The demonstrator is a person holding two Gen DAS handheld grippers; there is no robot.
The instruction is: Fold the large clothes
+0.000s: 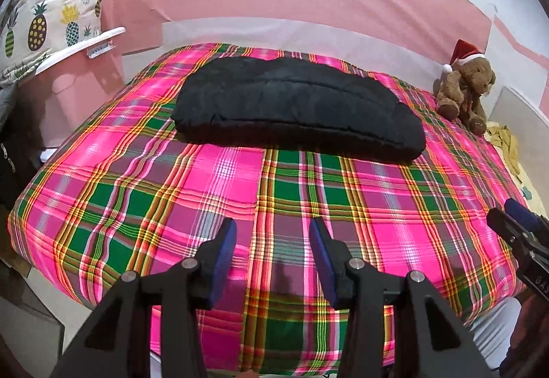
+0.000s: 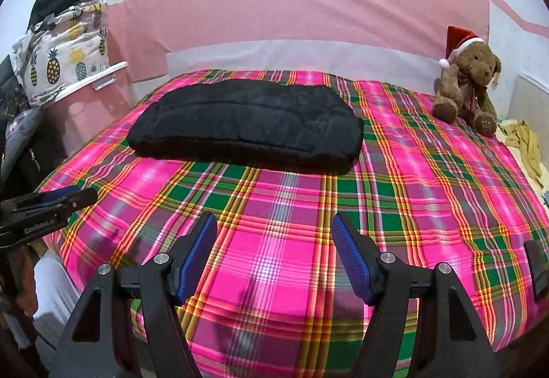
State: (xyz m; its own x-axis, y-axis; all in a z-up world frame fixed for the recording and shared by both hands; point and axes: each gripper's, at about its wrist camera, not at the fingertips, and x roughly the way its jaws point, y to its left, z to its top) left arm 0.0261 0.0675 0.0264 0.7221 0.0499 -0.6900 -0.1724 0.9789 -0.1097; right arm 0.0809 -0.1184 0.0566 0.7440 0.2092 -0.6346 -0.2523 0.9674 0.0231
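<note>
A black padded garment (image 1: 295, 107) lies folded into a thick oblong bundle on the far half of a bed with a pink and green plaid sheet (image 1: 212, 192). It also shows in the right wrist view (image 2: 247, 122). My left gripper (image 1: 272, 234) is open and empty, above the near part of the sheet, well short of the bundle. My right gripper (image 2: 274, 227) is open and empty, also above the near sheet. Each gripper shows at the edge of the other's view: the right one (image 1: 514, 220) and the left one (image 2: 68, 198).
A brown teddy bear with a Santa hat (image 2: 466, 86) sits at the bed's far right corner. A yellow cloth (image 2: 525, 141) lies past the right edge. A pineapple-print bag (image 2: 61, 59) and a white shelf (image 1: 82, 47) stand at the left. A pink wall is behind.
</note>
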